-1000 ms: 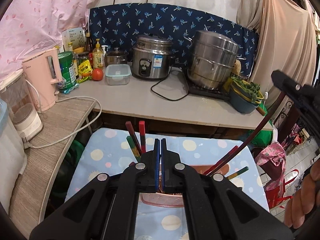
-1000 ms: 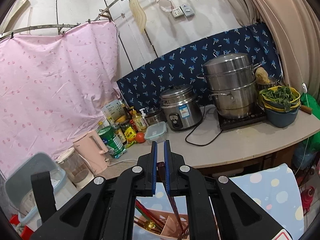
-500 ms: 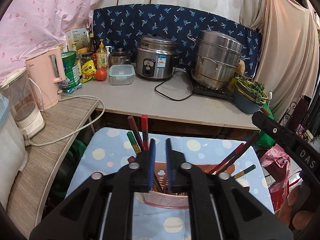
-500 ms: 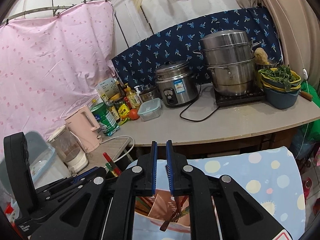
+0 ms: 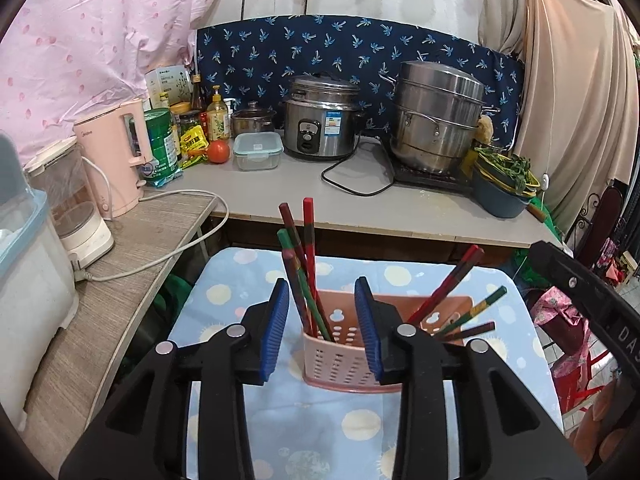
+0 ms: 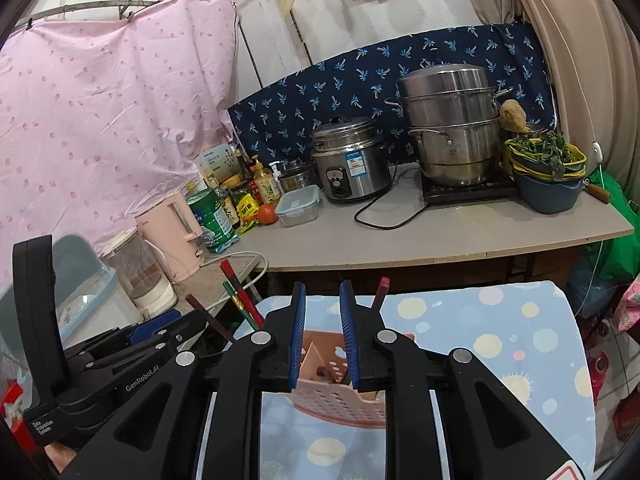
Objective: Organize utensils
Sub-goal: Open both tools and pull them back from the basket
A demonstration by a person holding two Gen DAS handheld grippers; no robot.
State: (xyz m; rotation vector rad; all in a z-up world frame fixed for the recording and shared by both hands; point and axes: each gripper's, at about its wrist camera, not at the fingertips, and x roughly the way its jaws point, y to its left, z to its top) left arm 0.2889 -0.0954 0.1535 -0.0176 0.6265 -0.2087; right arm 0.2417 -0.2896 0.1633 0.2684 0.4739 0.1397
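A pink perforated utensil holder [image 5: 344,356] stands on the blue spotted tablecloth [image 5: 320,432]. Several red and green chopsticks [image 5: 306,264] stand in its left compartment, and more chopsticks [image 5: 452,292] lean out of the right one. My left gripper [image 5: 322,328] is open and empty, just in front of the holder. My right gripper [image 6: 322,336] is open and empty above the holder [image 6: 340,400], with chopsticks [image 6: 236,296] showing to its left.
A grey counter [image 5: 360,208] behind the table carries a rice cooker [image 5: 320,120], a steel steamer pot [image 5: 436,120], a bowl of greens [image 5: 504,184], a pink kettle [image 5: 116,156], bottles and a tomato [image 5: 218,151]. A wooden side shelf [image 5: 120,272] runs along the left.
Both grippers have opened and pulled back from the holder. The chopsticks the right gripper held now stand in the holder's right compartment.
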